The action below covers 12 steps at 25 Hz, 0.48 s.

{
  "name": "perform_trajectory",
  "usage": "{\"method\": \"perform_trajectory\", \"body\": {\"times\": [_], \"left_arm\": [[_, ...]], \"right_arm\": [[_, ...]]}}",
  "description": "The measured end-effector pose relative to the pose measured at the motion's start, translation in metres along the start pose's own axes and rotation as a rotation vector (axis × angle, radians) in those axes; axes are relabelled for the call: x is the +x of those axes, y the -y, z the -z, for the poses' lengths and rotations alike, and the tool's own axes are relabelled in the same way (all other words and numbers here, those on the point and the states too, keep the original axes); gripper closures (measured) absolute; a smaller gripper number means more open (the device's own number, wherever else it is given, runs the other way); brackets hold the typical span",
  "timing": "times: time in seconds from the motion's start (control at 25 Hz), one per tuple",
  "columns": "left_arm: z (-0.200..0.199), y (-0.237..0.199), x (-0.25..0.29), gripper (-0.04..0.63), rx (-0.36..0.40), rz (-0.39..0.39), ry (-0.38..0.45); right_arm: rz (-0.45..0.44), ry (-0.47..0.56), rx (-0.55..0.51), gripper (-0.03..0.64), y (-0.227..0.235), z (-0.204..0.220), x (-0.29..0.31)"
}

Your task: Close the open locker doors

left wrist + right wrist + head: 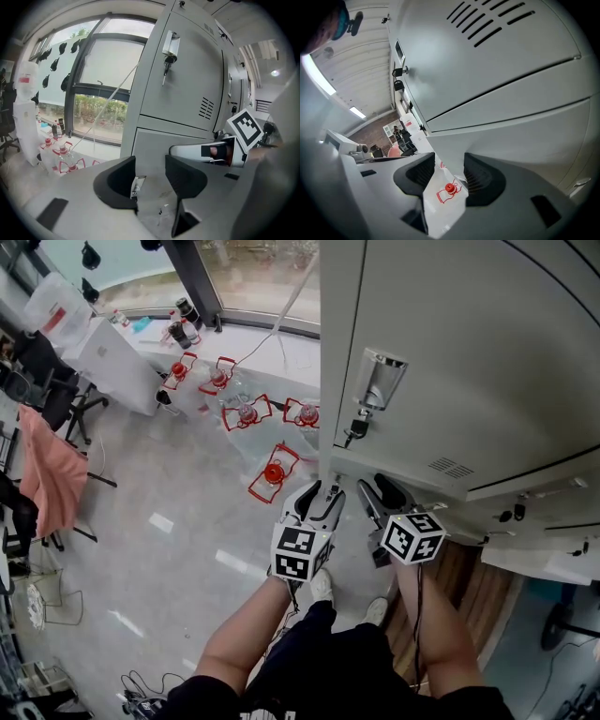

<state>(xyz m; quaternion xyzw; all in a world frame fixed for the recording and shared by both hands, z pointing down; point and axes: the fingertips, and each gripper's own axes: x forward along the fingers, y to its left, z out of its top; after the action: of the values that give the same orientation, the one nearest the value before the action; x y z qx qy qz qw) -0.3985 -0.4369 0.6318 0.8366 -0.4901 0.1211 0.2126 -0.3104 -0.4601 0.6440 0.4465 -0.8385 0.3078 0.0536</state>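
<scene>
A grey locker cabinet fills the right of the head view. Its upper door (469, 352) carries a chrome lock with a key (358, 427) and vent slots (450, 467). The lower door (154, 145) lies just beneath it. My left gripper (320, 495) and right gripper (379, 493) hang side by side close to the lower door's top edge. Both are open with nothing between the fingers. Whether they touch the door I cannot tell. In the left gripper view the left gripper (150, 176) faces the lower door, with the right gripper's body at the right. The right gripper (449, 174) runs along the door face.
Several red-handled water bottles (273, 472) stand on the floor left of the cabinet, near a window. A white box (117, 357) and a chair with a pink cloth (52, 474) are further left. More locker doors (553, 549) continue at the right. The person's shoes (322, 587) are below the grippers.
</scene>
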Motion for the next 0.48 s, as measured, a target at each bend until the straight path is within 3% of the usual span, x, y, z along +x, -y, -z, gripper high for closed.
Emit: {"method": "perform_trajectory", "body": {"times": [0.48], "left_arm": [[-0.0056,-0.0018,-0.0051,0.383,0.004,0.003,0.009]], "right_arm": [[0.029,0.014,-0.002,0.425,0.0096,-0.0082,0.0049]]}}
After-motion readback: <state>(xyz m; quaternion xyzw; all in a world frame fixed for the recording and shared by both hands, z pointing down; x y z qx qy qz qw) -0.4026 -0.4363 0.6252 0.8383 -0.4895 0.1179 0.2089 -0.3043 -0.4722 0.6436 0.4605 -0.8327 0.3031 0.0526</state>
